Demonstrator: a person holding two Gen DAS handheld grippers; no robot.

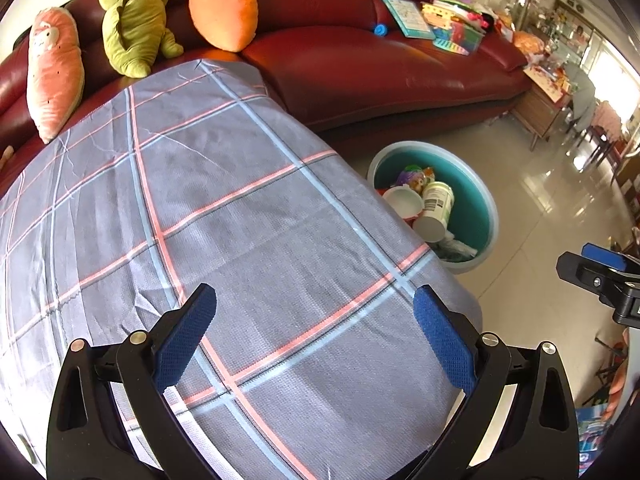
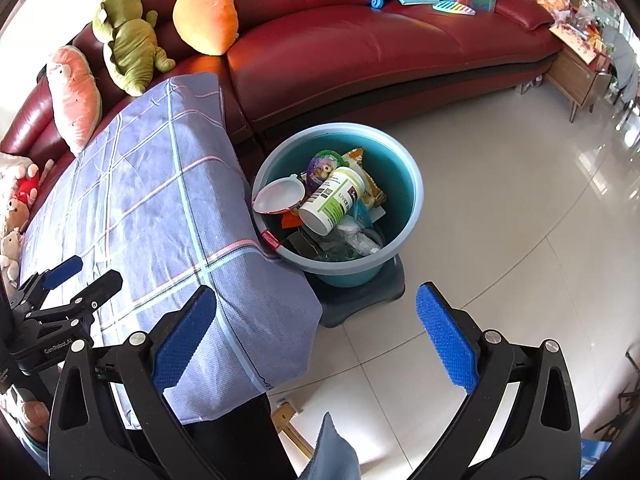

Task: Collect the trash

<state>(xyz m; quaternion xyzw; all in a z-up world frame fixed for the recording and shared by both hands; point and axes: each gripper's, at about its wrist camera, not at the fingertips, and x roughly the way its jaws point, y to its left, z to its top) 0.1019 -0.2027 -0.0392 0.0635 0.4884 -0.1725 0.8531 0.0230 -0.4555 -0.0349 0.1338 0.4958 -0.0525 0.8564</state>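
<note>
your left gripper (image 1: 316, 336) hangs over the plaid cloth (image 1: 224, 216) with its blue pads spread wide and nothing between them, and your right gripper (image 2: 316, 336) is just as released, its left finger over the corner of the cloth and its right finger over the pale tiled floor (image 2: 500, 208). the grey cloth with pink and light-blue stripes covers a table that stands against a dark red leather sofa (image 2: 360, 40). on the sofa you have a green plush toy (image 1: 134, 20), an orange carrot plush (image 1: 224, 8) and a pink carrot plush (image 1: 54, 72) lined up behind the table, and further along a heap of books and toys (image 1: 440, 20). the trash sits in the teal bucket (image 2: 404, 200) on the floor just beside the table's edge: a white bottle (image 2: 332, 200) with a green label lies tilted on top, next to a white lid (image 2: 280, 194) and some snack wrappers (image 2: 368, 176). the bucket rests on a dark low base (image 2: 360, 300). from the right wrist you can see the left gripper low at the left, held above the cloth.
</note>
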